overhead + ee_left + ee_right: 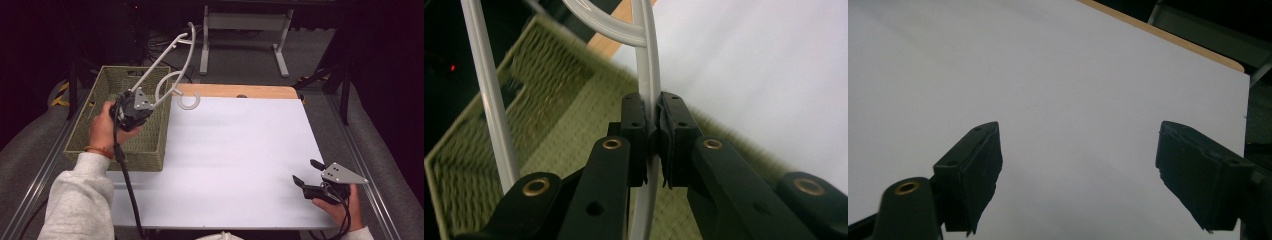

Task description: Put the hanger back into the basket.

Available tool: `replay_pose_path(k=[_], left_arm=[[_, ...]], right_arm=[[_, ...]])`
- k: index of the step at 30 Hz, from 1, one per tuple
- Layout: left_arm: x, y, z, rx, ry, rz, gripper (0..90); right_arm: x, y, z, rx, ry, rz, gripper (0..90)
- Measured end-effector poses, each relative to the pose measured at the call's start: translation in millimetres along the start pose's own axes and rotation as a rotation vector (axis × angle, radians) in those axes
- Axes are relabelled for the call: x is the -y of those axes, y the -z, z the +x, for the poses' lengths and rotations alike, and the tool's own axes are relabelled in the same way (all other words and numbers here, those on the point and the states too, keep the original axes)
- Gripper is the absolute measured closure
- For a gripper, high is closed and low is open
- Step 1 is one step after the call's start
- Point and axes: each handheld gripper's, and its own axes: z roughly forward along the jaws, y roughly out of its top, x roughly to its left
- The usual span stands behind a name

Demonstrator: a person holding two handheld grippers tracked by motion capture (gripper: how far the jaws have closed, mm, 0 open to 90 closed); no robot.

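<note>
Clamped between the left gripper (651, 125) pads: one thin bar of the white hanger (167, 55), raised over the wicker basket (95, 135). Pressed nearly together on that bar. Right gripper (1078, 165) spread wide above the white table (235, 160), holding nothing.

White plastic hanger (167, 52), raised above basket (95, 131)

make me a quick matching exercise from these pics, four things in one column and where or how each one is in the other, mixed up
Column one:
1. white plastic hanger
2. green woven basket
3. left hand-held gripper
4. right hand-held gripper

Column two:
A. jaws apart over the white tabletop
B. sits at the left edge of the table
C. held up in the air above the basket
D. jaws clamped on a thin white bar

Pairs: 1-C, 2-B, 3-D, 4-A
</note>
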Motion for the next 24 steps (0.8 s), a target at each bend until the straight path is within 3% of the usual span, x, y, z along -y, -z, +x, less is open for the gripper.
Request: replay_pose_path(k=[8, 11, 15, 24], left_arm=[[37.6, -2.6, 17.6, -0.007, 0.097, 0.002, 82.4], [52.9, -6.9, 24.5, -0.009, 0.125, 0.031, 82.4], [65.5, -10.0, 30.5, -0.013, 0.146, 0.045, 82.4], [81.0, -19.7, 36.9, 0.006, 0.138, 0.112, 82.3]], right_arm=[[0.4, -2.5, 0.6, -0.002, 0.002, 0.010, 19.7], [0.7, -2.7, 0.3, -0.003, -0.002, 0.010, 19.7], [1.1, -3.1, 0.1, -0.005, -0.003, 0.011, 19.7], [1.5, -4.2, 0.1, -0.005, 0.000, 0.019, 19.7]])
